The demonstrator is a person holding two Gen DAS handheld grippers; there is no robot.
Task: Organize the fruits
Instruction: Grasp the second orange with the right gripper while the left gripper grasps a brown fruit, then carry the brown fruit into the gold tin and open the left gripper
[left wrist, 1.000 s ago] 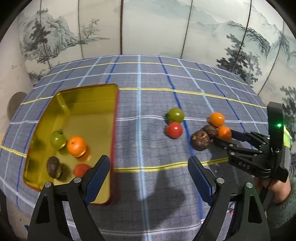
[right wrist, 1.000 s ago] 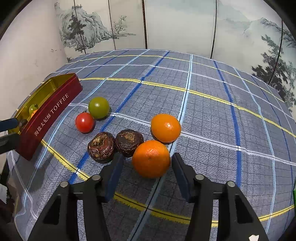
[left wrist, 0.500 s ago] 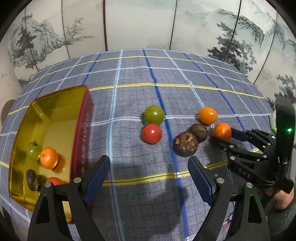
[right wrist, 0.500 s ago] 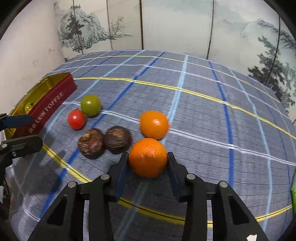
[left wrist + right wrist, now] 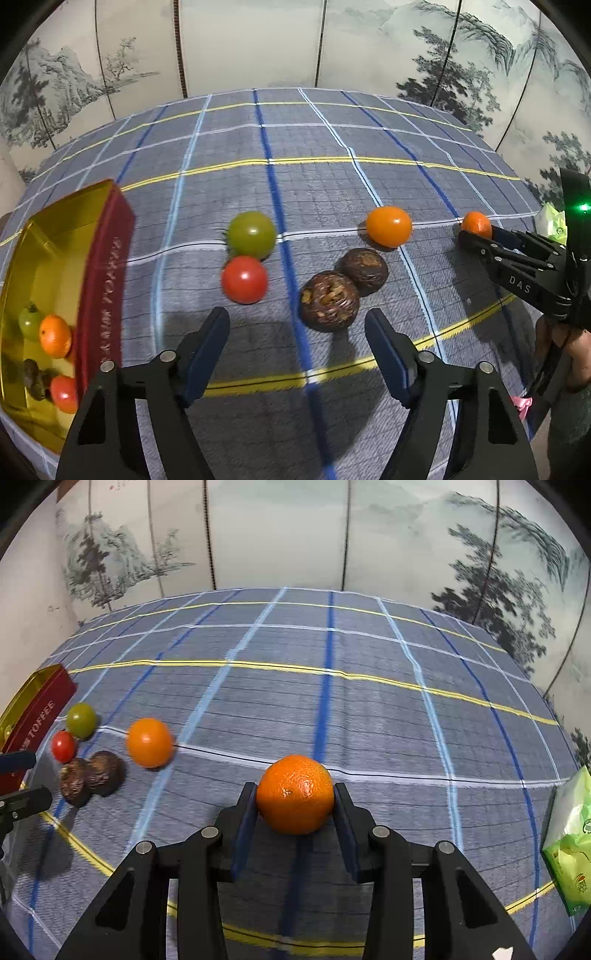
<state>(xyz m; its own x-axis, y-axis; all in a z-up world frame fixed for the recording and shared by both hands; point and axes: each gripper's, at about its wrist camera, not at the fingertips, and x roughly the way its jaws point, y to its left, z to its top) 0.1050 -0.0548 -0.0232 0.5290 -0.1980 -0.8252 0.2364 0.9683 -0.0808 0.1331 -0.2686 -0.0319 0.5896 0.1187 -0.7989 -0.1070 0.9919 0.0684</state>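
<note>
Black left tongs (image 5: 297,345) with blue pads and silver screws; right tongs (image 5: 476,230) marked "DAS", green light lit.

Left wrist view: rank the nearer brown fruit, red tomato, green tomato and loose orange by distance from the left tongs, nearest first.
1. Nearer brown fruit, just ahead, slightly right of the left tongs.
2. Red tomato, ahead left.
3. Green tomato, behind the red one.
4. Loose orange, far right.

Left gripper (image 5: 297,332) closing over nearer brown fruit (image 5: 329,301), not touching. Right gripper (image 5: 476,236) clamping tangerine (image 5: 476,223) near tablecloth's (image 5: 314,177) right edge.
</note>
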